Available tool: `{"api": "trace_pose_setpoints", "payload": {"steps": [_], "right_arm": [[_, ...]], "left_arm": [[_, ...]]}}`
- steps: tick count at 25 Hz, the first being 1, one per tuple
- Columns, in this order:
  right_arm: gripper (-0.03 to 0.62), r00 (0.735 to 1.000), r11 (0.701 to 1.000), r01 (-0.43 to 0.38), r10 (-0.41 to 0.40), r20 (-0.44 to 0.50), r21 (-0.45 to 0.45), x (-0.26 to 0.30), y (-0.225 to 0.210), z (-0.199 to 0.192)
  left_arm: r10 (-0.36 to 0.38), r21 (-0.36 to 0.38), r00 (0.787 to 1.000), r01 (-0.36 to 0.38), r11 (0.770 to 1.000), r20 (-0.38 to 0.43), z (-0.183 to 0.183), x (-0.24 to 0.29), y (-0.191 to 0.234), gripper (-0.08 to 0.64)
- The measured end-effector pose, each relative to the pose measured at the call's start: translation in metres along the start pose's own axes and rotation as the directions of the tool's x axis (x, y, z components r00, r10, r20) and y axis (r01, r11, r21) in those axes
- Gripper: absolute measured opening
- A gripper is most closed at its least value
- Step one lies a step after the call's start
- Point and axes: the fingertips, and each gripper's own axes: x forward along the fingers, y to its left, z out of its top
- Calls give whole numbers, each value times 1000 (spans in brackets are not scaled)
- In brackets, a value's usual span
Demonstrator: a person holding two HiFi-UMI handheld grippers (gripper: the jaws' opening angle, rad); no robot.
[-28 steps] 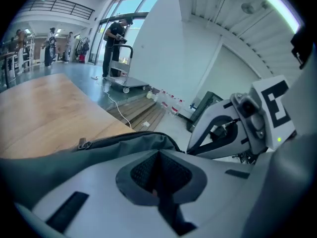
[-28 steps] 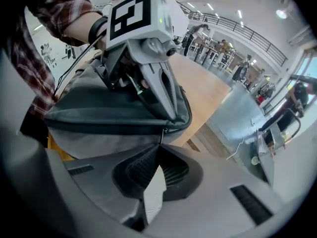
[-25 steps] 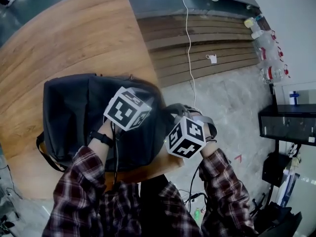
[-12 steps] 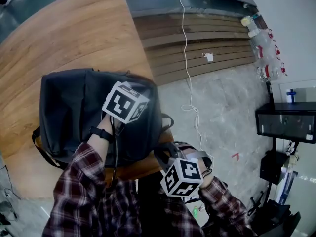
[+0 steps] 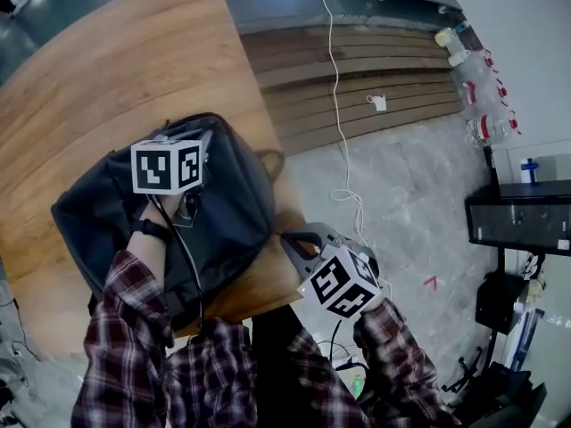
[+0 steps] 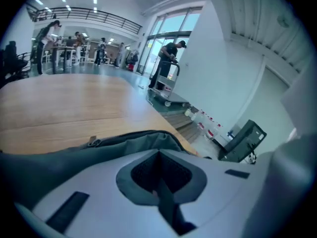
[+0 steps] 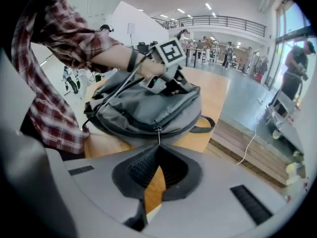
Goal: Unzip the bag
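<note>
A dark grey backpack lies on the wooden table near its front right corner. My left gripper rests on top of the bag, under its marker cube. In the left gripper view the left gripper is shut with a dark strip of the bag between the jaws. My right gripper sits at the table's edge beside the bag. In the right gripper view the right gripper is shut on the small metal zipper pull at the bag's near end. The left gripper shows there on top.
Right of the table are wooden steps with a white cable running down onto the stone floor. Bottles and a black cabinet stand at the far right. People stand far off in both gripper views.
The left gripper has moved left and the bag has turned and shifted left with it. The right gripper has dropped from the bag's right side to the table's front edge.
</note>
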Motion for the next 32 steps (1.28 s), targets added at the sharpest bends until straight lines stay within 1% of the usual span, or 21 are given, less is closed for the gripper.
{"api": "trace_pose_setpoints", "payload": {"steps": [1,2,3,4,6,7,9,11,13,14,15,16,17,18,21,24,28,30,32], "right_arm": [[9,1000,1000,9,-9,10,1,4,-9,5],[9,1000,1000,15,-15,19,0,8,-17,11],[9,1000,1000,19,-19,25,-4,13,-24,18],[9,999,1000,22,-22,31,-10,17,-30,26],[9,999,999,27,-26,44,-20,25,-41,39],[9,998,999,29,-28,49,-22,30,-45,44],[9,998,999,33,-31,56,-20,38,-51,50],[9,998,999,33,-32,59,-21,45,-55,55],[9,998,999,31,-29,61,-29,49,-59,62],[9,998,999,31,-29,60,-33,50,-60,65],[9,998,999,31,-29,58,-37,51,-61,68],[9,998,999,31,-29,56,-38,51,-61,69],[9,998,999,30,-28,52,-35,51,-59,69],[9,998,999,30,-29,48,-28,52,-57,68],[9,998,999,40,-41,39,11,56,-45,59],[9,998,997,32,-36,56,67,53,-27,51],[11,997,994,24,-32,70,106,47,-5,51],[11,998,995,25,-31,57,99,47,5,52],[11,998,997,38,-40,37,67,47,16,53]], "left_arm": [[25,-21,1000,-25,999,6,-3,-10,12,8],[47,-19,999,-47,999,7,-7,-21,22,8],[68,7,998,-68,998,3,-12,-32,29,8],[85,47,996,-85,995,-4,-17,-44,34,8],[95,125,995,-92,988,-17,-29,-63,31,8],[80,152,997,-76,985,-17,-34,-70,24,8],[26,196,1000,-23,980,-9,-39,-78,0,8],[-50,258,999,51,965,-13,-40,-79,-31,8],[-141,315,989,150,937,-52,-39,-76,-64,8],[-173,334,981,191,923,-85,-39,-72,-77,8],[-186,349,975,217,912,-121,-41,-68,-85,8],[-185,356,971,228,906,-152,-43,-62,-89,8],[-179,353,969,230,907,-173,-46,-56,-89,8],[-177,337,966,232,912,-186,-49,-50,-86,8],[-192,274,960,244,930,-201,-59,-40,-79,8],[-186,260,961,237,936,-207,-60,-37,-81,8],[-188,246,959,239,939,-212,-57,-35,-84,8],[-187,237,960,235,943,-210,-57,-33,-84,8],[-184,229,961,230,946,-205,-56,-33,-84,8]]}}
